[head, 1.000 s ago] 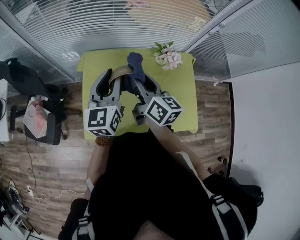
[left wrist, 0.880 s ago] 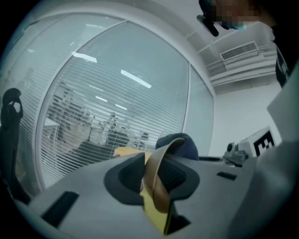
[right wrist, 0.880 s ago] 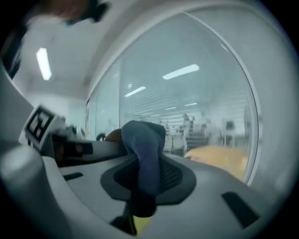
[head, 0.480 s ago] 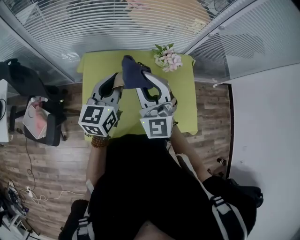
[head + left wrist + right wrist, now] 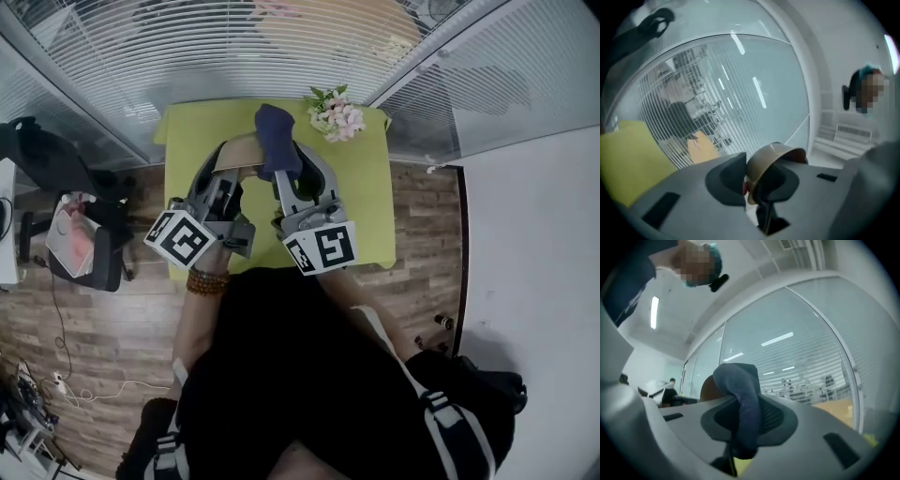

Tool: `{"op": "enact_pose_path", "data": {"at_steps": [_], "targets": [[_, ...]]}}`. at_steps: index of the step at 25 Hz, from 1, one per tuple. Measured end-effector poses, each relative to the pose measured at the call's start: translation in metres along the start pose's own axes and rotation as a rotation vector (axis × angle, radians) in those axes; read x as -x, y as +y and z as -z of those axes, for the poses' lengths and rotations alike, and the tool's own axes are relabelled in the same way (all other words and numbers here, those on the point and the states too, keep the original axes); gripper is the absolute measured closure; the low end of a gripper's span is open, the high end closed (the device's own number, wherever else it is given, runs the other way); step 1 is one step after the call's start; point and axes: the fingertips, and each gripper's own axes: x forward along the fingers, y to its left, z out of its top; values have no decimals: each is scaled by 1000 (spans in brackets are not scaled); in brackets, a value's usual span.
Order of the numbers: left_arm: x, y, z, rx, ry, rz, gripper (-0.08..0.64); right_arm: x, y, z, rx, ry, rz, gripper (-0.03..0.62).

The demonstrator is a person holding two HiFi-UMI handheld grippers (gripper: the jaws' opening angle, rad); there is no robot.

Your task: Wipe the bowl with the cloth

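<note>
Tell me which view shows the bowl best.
The left gripper view: the bowl sits close up at centre, rim and curved wall plain. The head view shows a tan sliver beside the cloth; the right gripper view, a brown edge behind it.

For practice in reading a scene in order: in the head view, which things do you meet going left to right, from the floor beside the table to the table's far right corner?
pink bag → bowl → cloth → flowers

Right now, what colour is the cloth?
Dark navy blue. The cloth shows best in the right gripper view.
</note>
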Motion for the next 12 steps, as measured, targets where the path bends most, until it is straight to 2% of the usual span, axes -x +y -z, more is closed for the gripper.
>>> {"op": "enact_pose_path", "data": {"at_steps": [3, 4, 5, 6, 7, 9, 11, 12], "targets": [[0, 5, 2, 290, -92, 53, 499, -5, -3, 9, -302, 16, -33, 525], [0, 5, 3, 336, -108, 74, 497, -7, -3, 11, -373, 30, -55, 524], [0, 6, 4, 330, -104, 97, 495, -8, -2, 14, -389, 50, -76, 520], [1, 5, 6, 266, -79, 121, 491, -9, -1, 16, -339, 76, -94, 520], [2, 2, 7, 150, -35, 140, 480, -9, 2, 17, -238, 101, -110, 528], [7, -3, 11, -163, 81, 124, 473, -9, 9, 13, -22, 118, -140, 534], [14, 1, 13, -521, 195, -2, 440, -10, 19, 8, 204, 129, -184, 536], [15, 7, 16, -674, 248, -81, 428, -8, 25, 12, 359, 163, -212, 537]]}}
